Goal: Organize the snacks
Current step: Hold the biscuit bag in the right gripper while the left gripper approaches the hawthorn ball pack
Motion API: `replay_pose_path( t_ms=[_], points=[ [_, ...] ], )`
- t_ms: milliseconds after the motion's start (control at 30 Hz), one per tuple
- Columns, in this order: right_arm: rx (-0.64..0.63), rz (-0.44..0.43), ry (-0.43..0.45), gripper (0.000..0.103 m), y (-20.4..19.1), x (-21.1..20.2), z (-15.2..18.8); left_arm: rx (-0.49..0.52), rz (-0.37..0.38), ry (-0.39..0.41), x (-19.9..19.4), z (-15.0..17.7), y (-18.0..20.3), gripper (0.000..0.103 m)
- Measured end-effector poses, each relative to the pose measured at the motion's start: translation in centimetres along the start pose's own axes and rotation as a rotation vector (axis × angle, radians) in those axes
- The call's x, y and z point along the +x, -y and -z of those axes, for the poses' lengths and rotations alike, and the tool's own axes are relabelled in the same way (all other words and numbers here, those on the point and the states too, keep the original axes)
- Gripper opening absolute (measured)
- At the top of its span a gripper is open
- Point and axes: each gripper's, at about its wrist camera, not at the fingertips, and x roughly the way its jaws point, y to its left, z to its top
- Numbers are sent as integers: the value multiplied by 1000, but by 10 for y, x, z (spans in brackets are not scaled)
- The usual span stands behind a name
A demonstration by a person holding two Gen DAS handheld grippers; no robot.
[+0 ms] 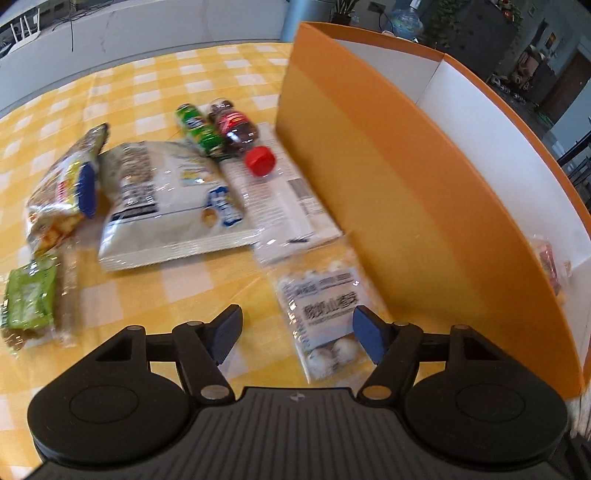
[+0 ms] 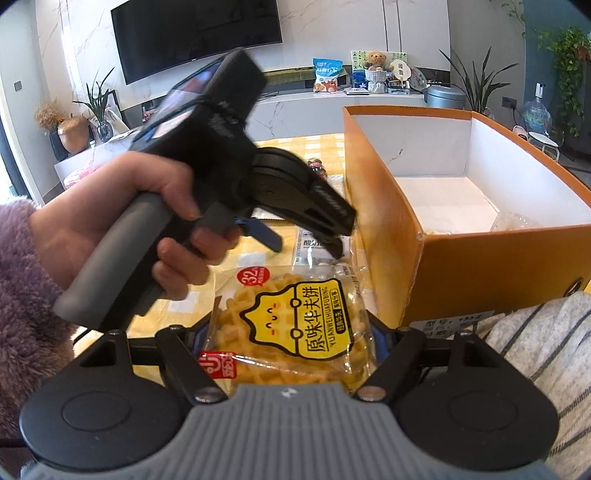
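Several snack packets [image 1: 166, 199] lie on the yellow-checked bench [image 1: 177, 74] beside an orange box [image 1: 369, 177]. Behind, a television [image 2: 195, 33] hangs on marbled wall. Left hand-held gripper [image 1: 297, 332] spreads wide over a small packet [image 1: 321, 314]; right hand-held gripper [image 2: 291, 343] clamps a waffle packet [image 2: 291, 321].

A yellow-and-white checked cloth [image 1: 155, 85] is covering the bench, beside a box [image 1: 369, 177] showing orange outside and white inside. A yellow-labelled waffle packet [image 2: 295, 325] is showing golden squares, a bottle's cap [image 1: 260, 160] is glowing red, and a fuzzy sleeve [image 2: 22, 288] is showing purple.
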Motion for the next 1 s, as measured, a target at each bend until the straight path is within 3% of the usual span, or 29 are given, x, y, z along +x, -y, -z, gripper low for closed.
replay_pose_path(
  t_ms=[233, 400, 500, 633, 733, 833, 1000],
  points=[
    [0, 1, 0, 76, -3, -1, 1, -31, -11, -26, -10, 3, -21, 82],
    [-3, 0, -2, 76, -4, 0, 1, 42, 16, 47, -24, -2, -6, 90],
    [-8, 4, -4, 76, -5, 1, 1, 65, 33, 47, -21, -10, 9, 91],
    [-8, 5, -5, 76, -6, 1, 1, 128, -24, 30, -5, -17, 33, 93],
    [-10, 4, -7, 76, -6, 1, 1, 226, -8, 26, 4, -10, 46, 91],
    [-10, -1, -8, 76, -6, 1, 1, 240, -12, 59, 4, -3, 47, 91],
    [-10, -8, -11, 76, -5, 3, 0, 257, -56, 30, 12, -7, 49, 96]
  ],
)
